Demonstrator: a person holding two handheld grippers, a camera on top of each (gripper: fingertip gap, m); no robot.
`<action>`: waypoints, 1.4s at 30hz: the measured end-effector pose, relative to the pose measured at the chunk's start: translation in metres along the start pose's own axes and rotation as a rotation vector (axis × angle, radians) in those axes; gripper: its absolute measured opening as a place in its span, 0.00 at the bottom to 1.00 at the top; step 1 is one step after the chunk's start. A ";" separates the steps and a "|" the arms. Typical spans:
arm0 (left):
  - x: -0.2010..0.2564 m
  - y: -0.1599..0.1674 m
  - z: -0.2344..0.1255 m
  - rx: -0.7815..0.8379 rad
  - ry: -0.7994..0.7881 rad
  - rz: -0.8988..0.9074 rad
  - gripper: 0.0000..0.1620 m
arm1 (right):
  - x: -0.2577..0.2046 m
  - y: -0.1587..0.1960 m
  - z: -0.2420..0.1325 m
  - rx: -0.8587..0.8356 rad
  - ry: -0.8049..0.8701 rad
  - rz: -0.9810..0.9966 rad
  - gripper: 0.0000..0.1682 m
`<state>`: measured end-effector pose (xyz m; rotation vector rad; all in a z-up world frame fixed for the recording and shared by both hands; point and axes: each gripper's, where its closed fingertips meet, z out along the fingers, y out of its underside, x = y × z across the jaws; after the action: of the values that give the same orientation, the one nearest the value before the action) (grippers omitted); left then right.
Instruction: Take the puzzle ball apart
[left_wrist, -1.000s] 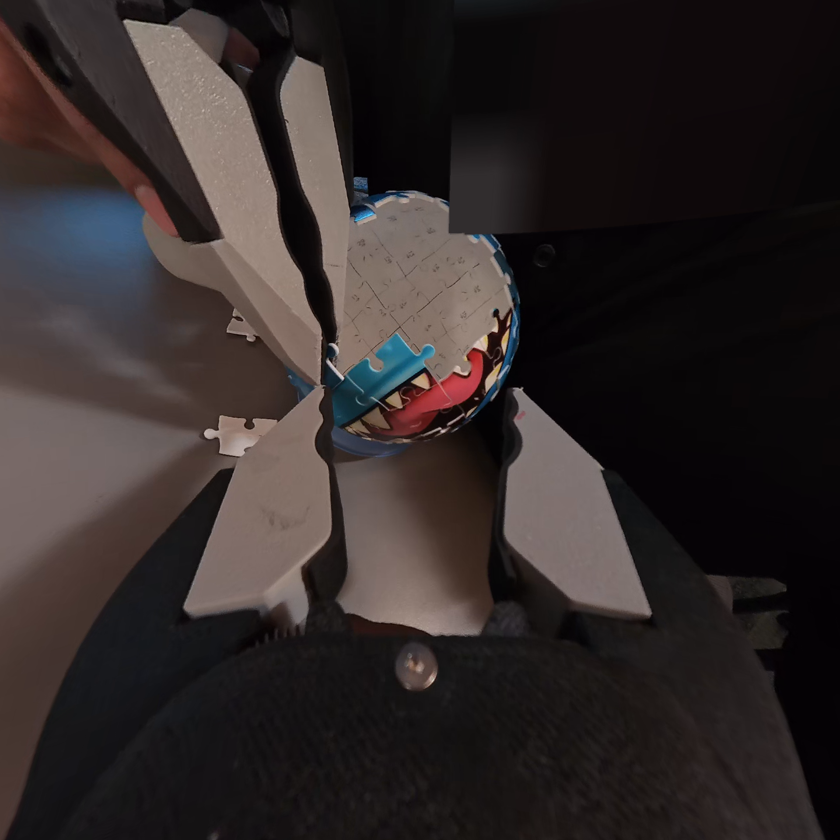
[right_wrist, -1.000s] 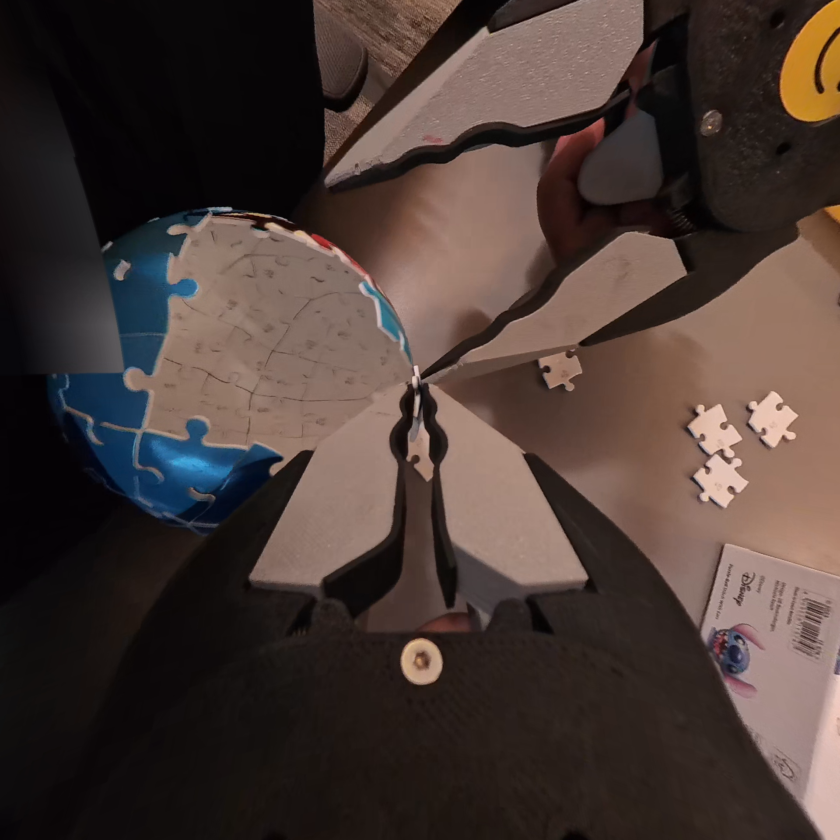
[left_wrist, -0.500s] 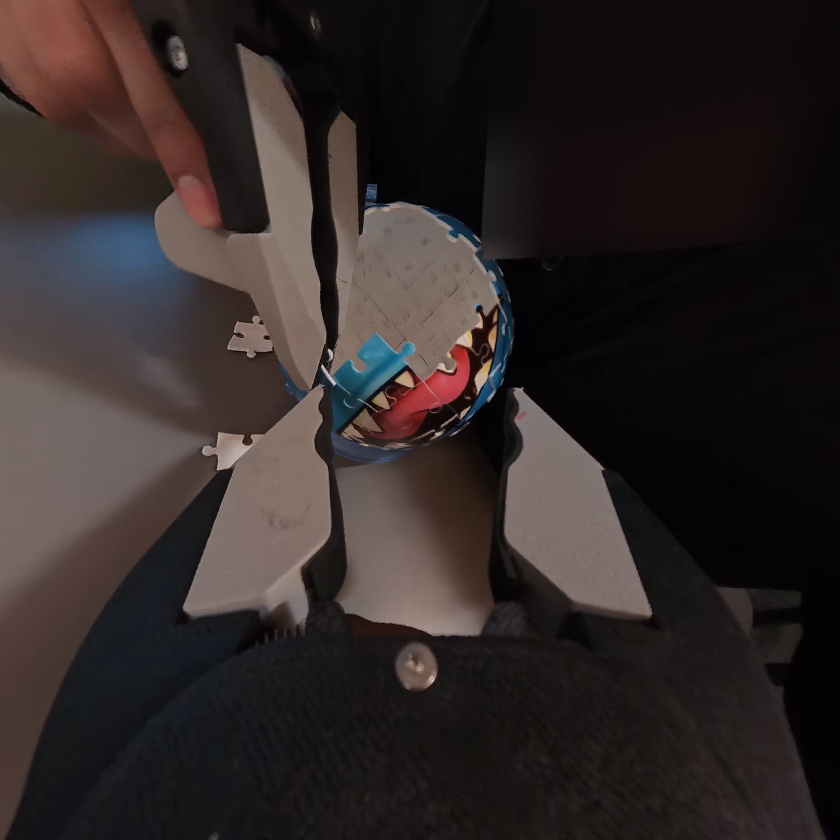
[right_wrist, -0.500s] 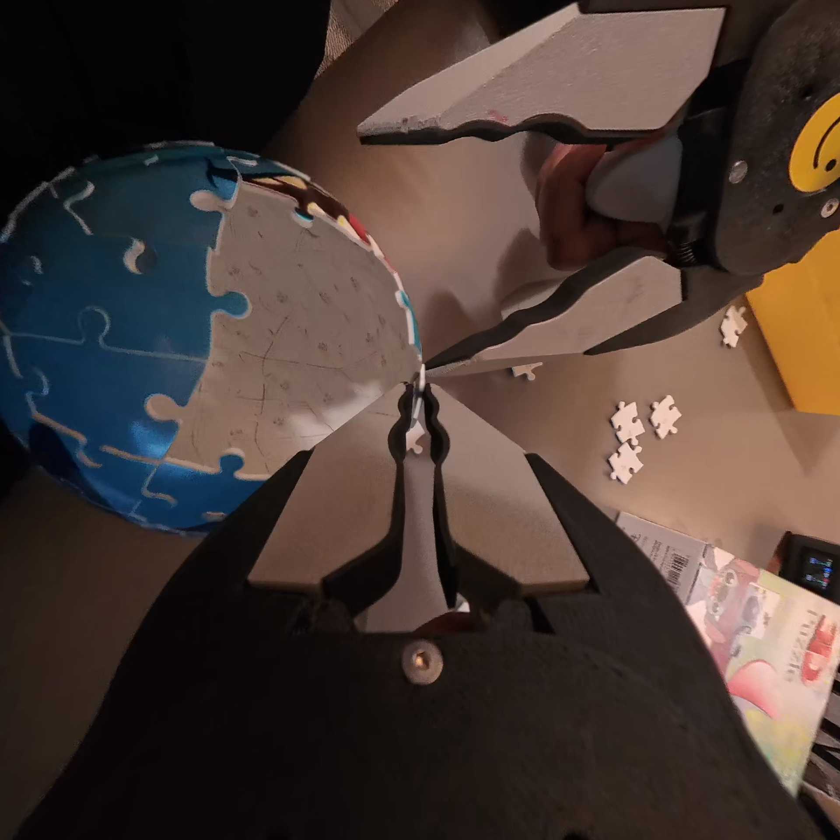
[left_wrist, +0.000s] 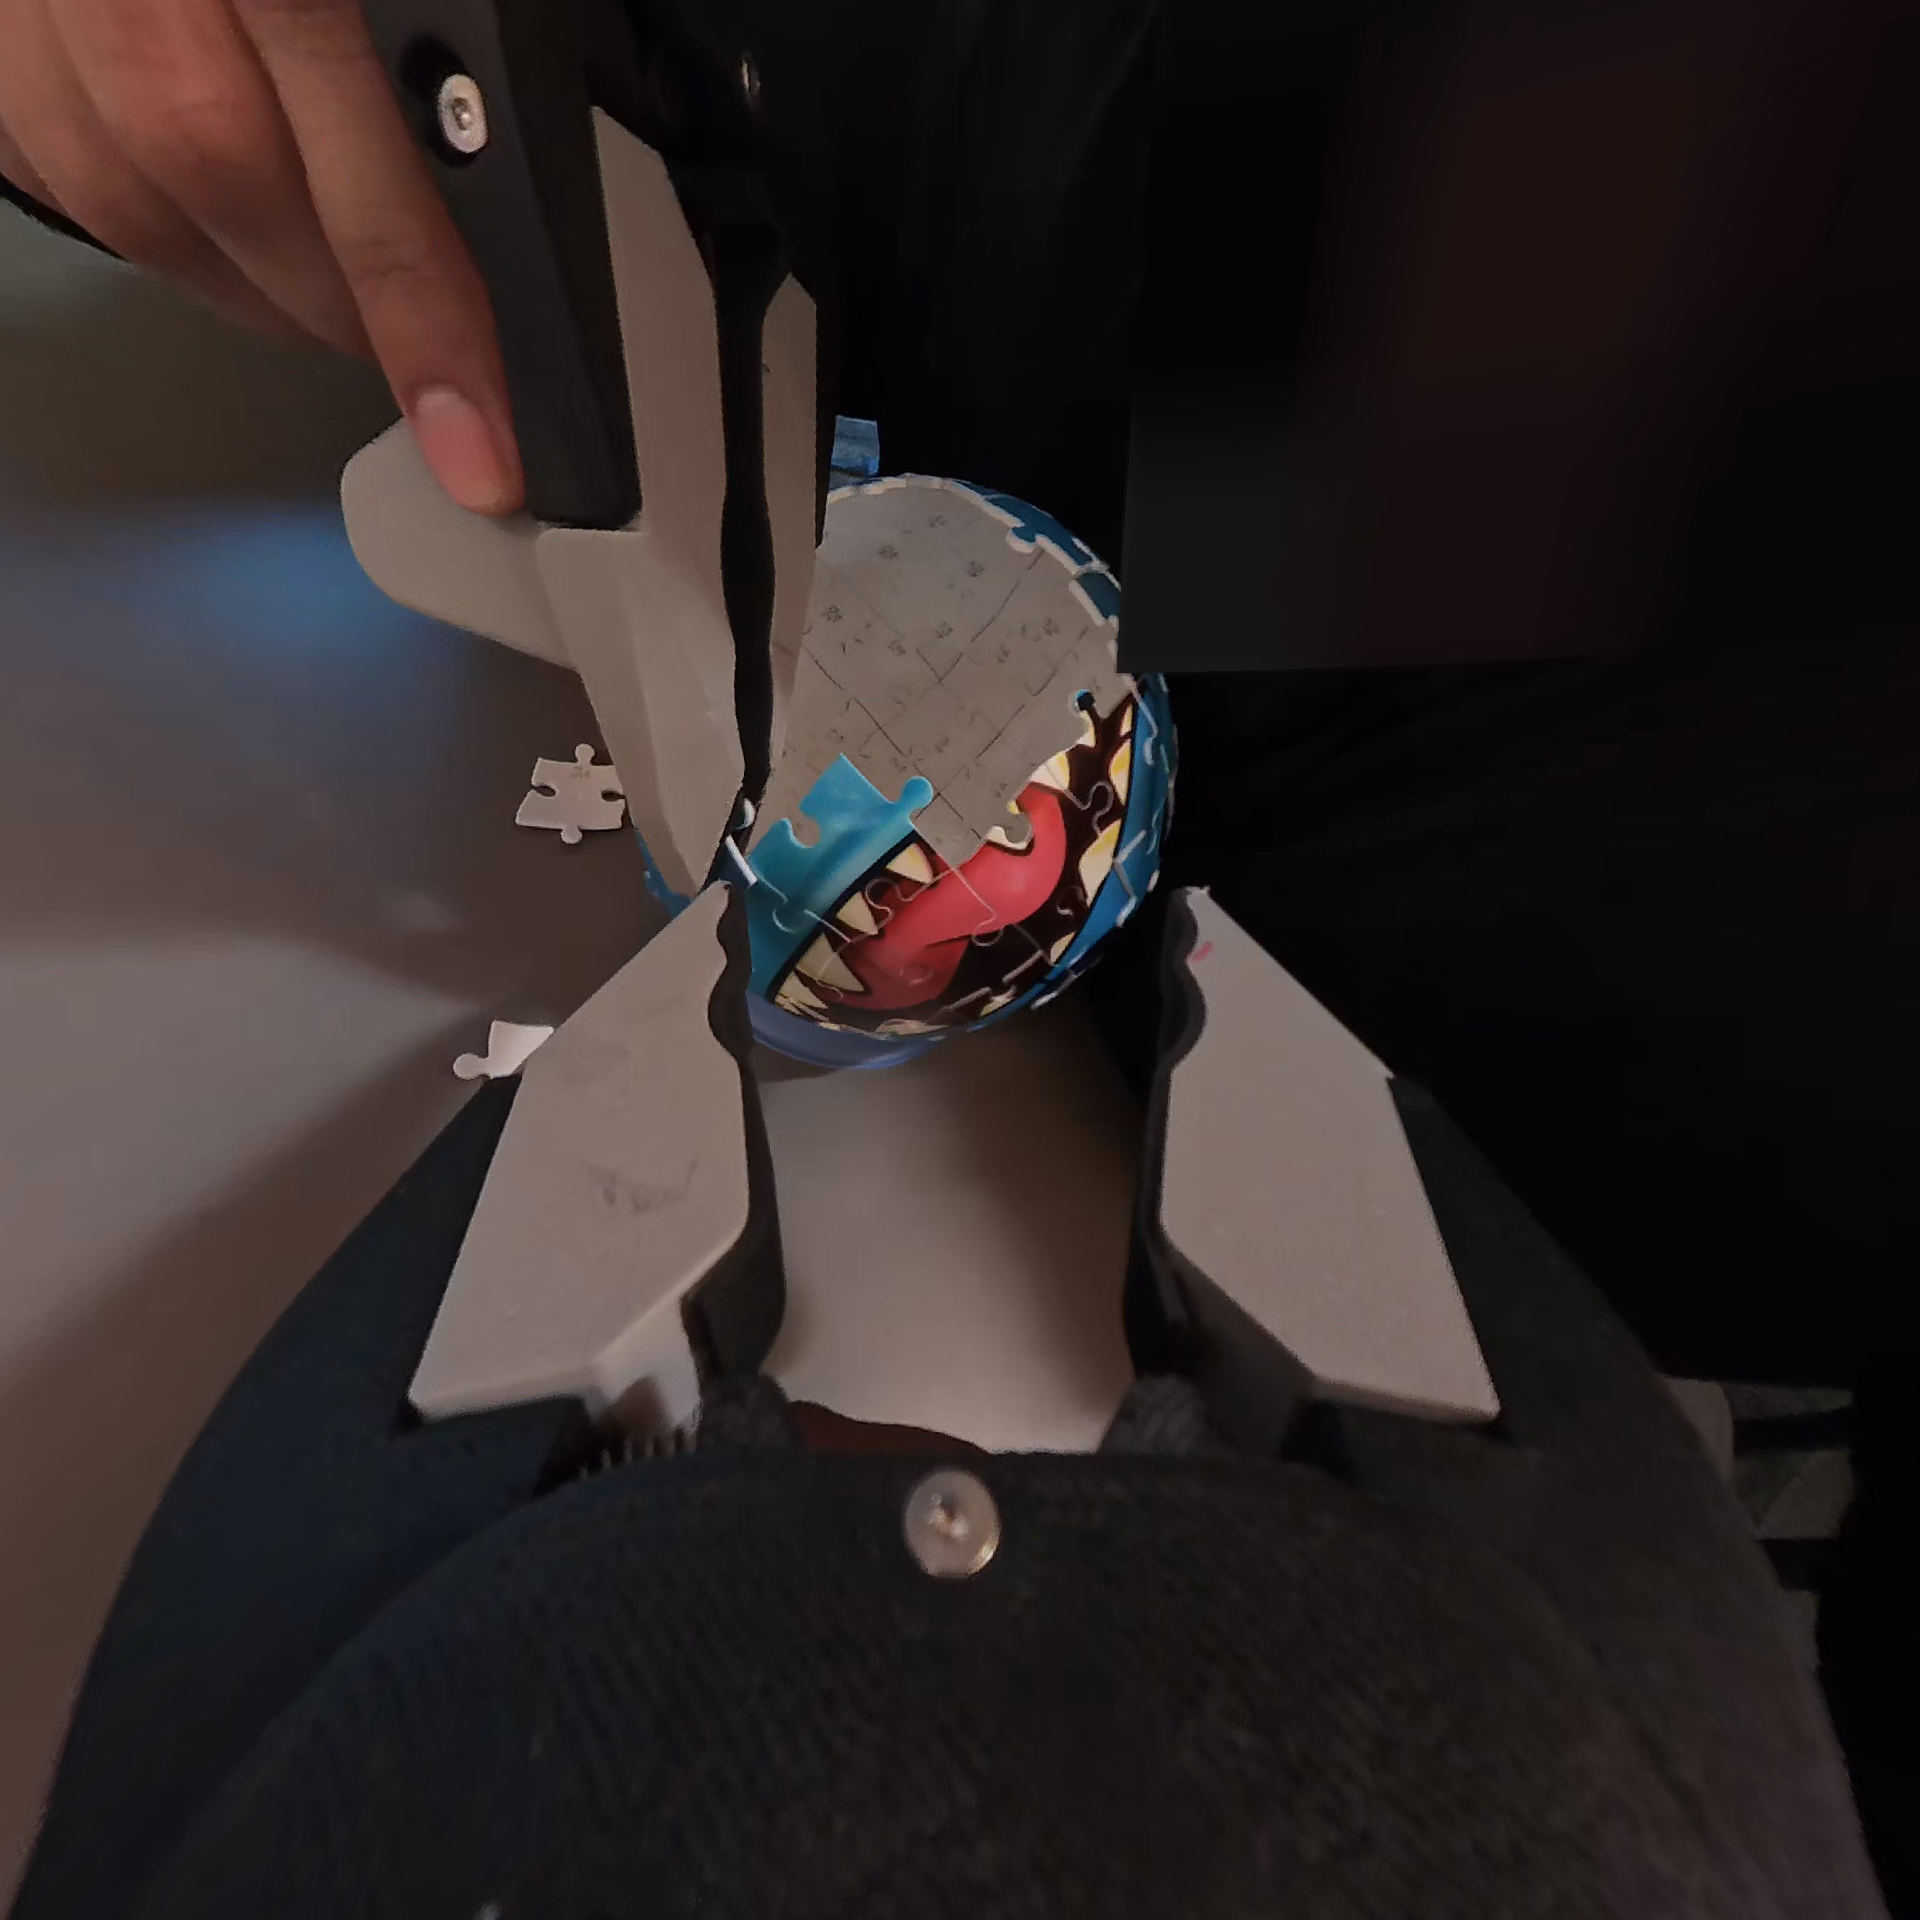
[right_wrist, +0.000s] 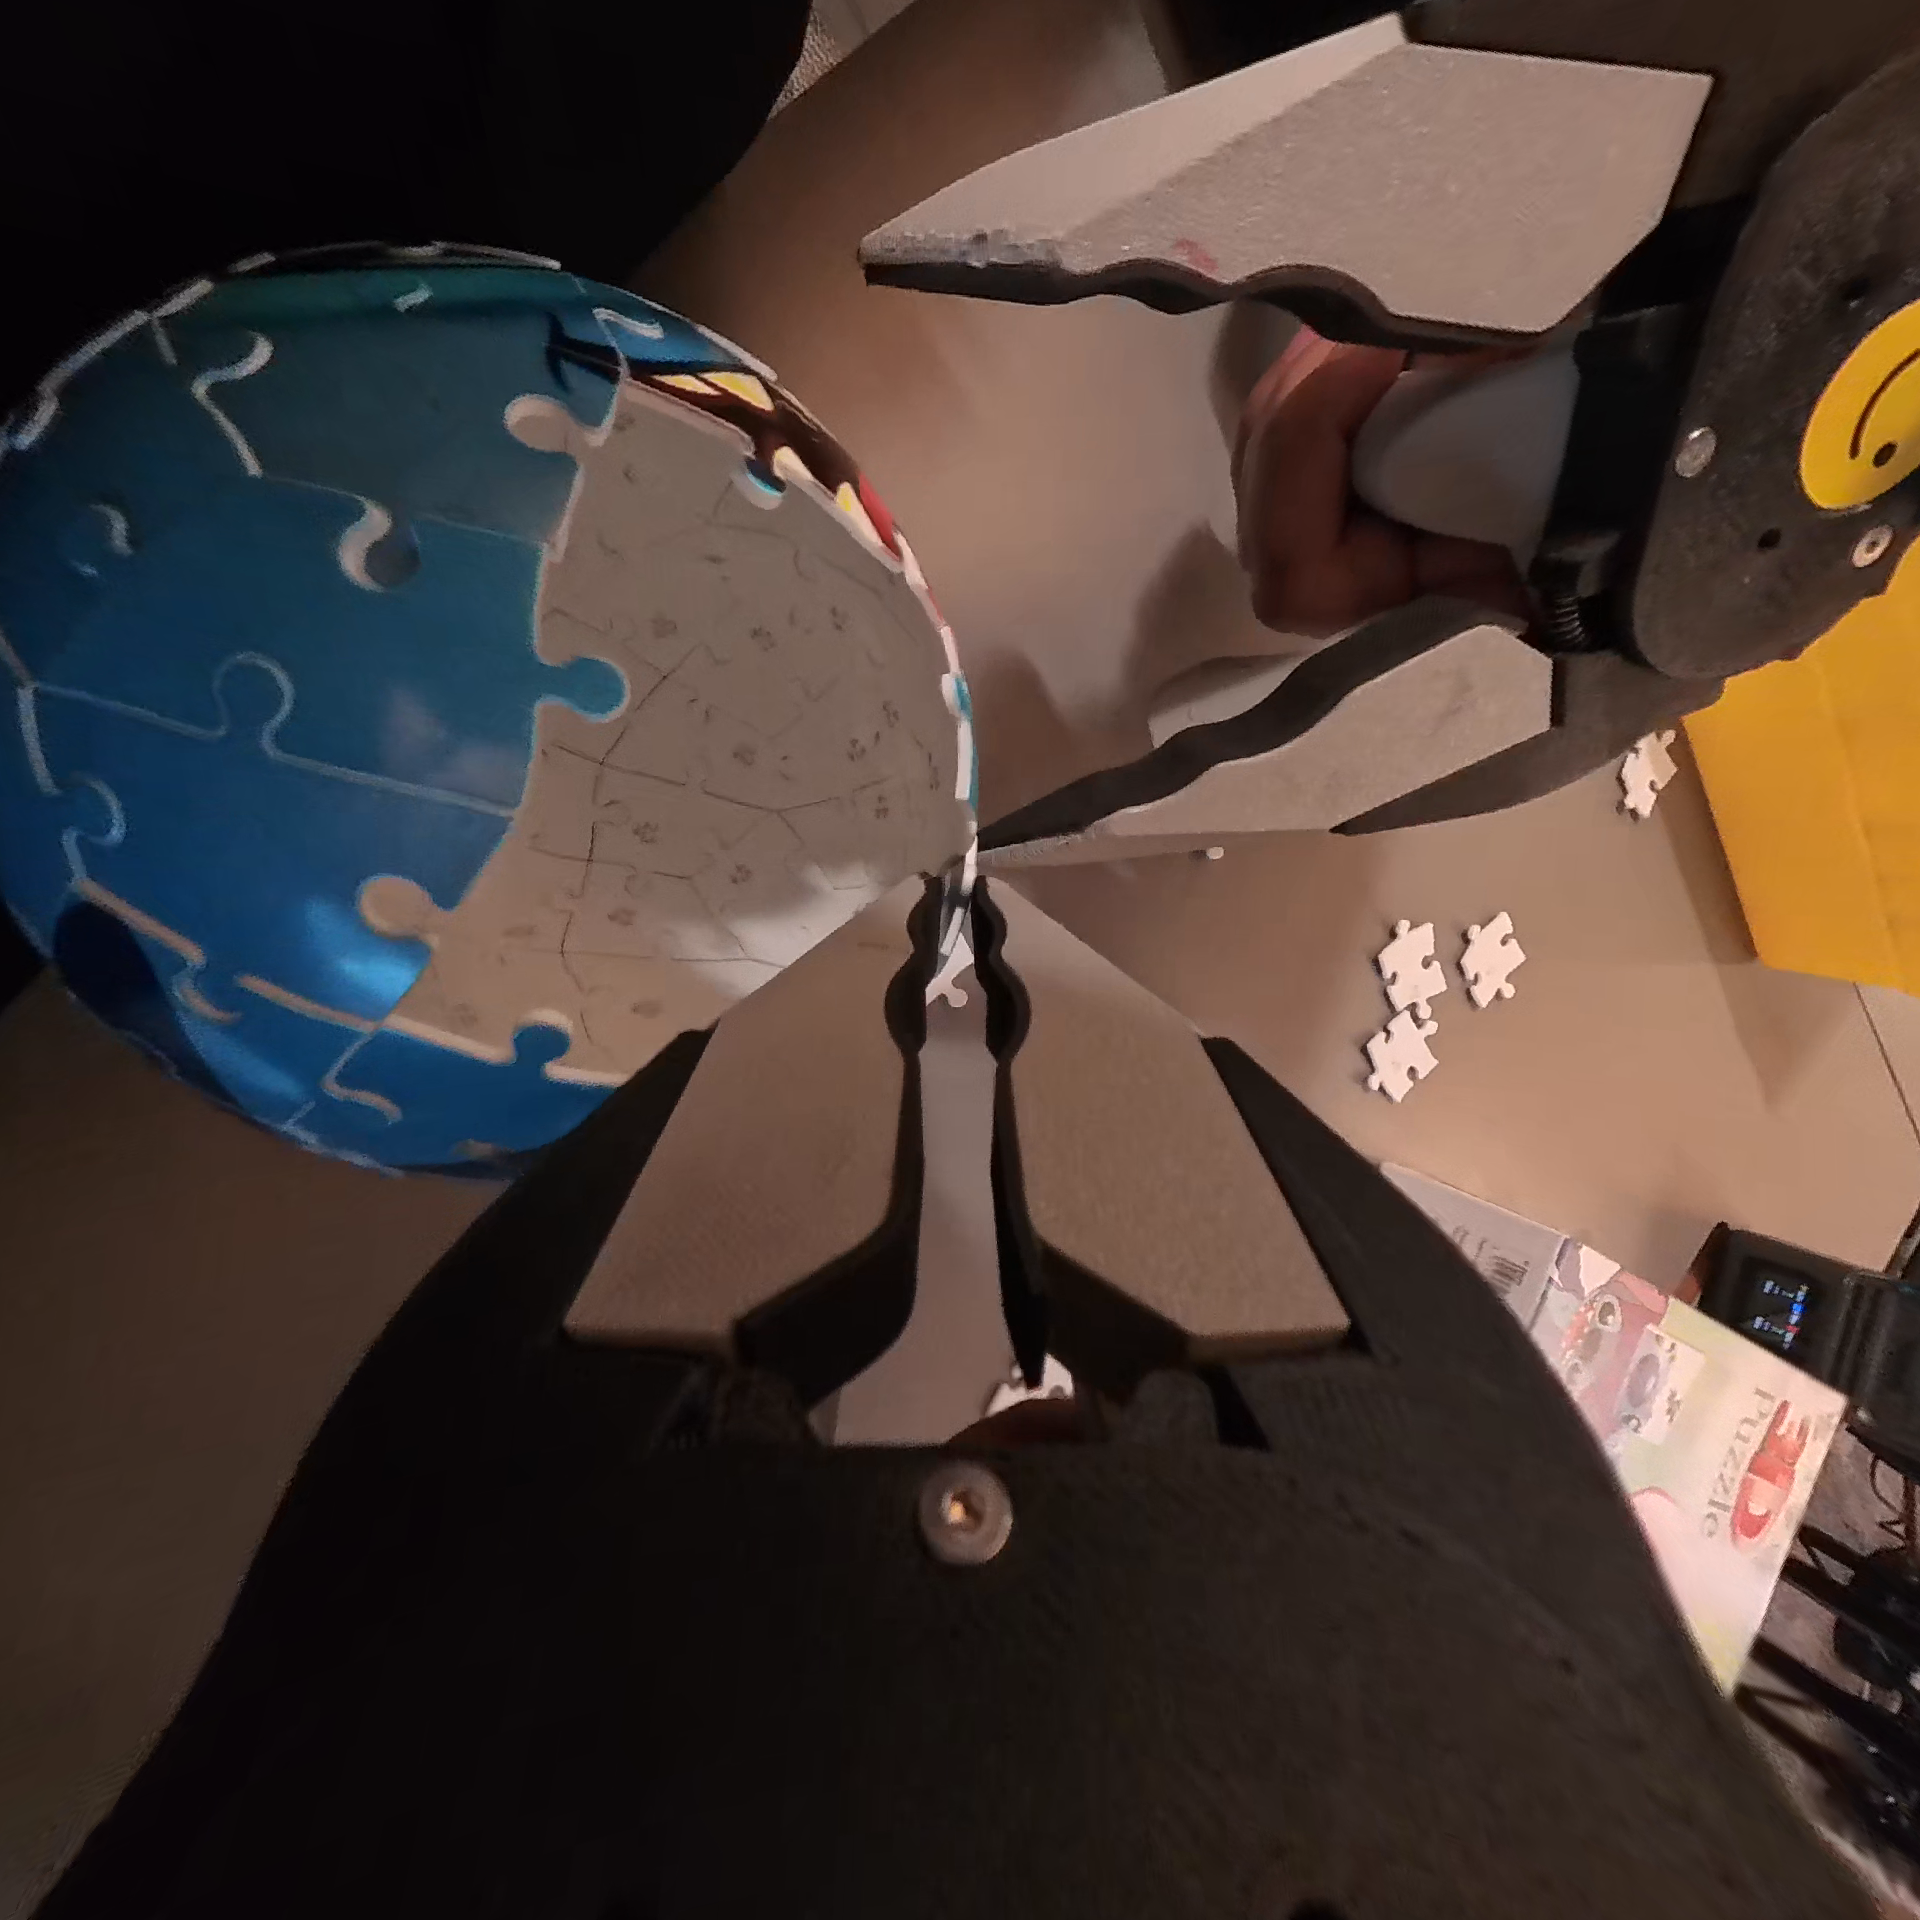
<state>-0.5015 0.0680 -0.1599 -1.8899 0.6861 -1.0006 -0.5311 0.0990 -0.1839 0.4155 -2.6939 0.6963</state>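
The puzzle ball (left_wrist: 966, 727) is a hollow blue shell with a toothy red mouth, broken open so its grey inner side shows. It rests on the table near the dark edge and also shows in the right wrist view (right_wrist: 312, 675). My right gripper (right_wrist: 951, 914) is shut on a puzzle piece (right_wrist: 948, 987) at the ball's broken rim. In the left wrist view the right gripper (left_wrist: 743, 826) reaches down from above. My left gripper (left_wrist: 956, 904) is open around the ball's front. In the right wrist view one of its fingertips (right_wrist: 997, 831) touches the rim.
Loose white pieces lie on the table in the left wrist view (left_wrist: 569, 795) and in the right wrist view (right_wrist: 1408, 961). A yellow box (right_wrist: 1829, 831), a printed puzzle box (right_wrist: 1683, 1455) and a small dark device (right_wrist: 1777, 1299) sit at the right. A hand (left_wrist: 260, 156) holds the right gripper.
The right gripper has tilted more upright over the ball while staying shut on the rim piece. The ball has turned, showing more blue outside to the right wrist. The left gripper stays open.
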 end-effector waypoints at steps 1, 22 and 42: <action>0.000 0.000 0.000 0.004 0.002 -0.001 0.48 | 0.000 0.000 -0.001 0.005 0.002 -0.016 0.01; -0.011 -0.007 0.006 0.019 0.007 -0.030 0.48 | -0.002 0.002 -0.011 0.148 -0.103 0.238 0.01; -0.021 -0.011 0.002 0.016 -0.041 -0.041 0.47 | 0.011 0.014 -0.017 0.242 -0.226 0.559 0.00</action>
<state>-0.5102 0.0903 -0.1587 -1.9125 0.6162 -0.9879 -0.5417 0.1173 -0.1716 -0.2410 -2.9698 1.1963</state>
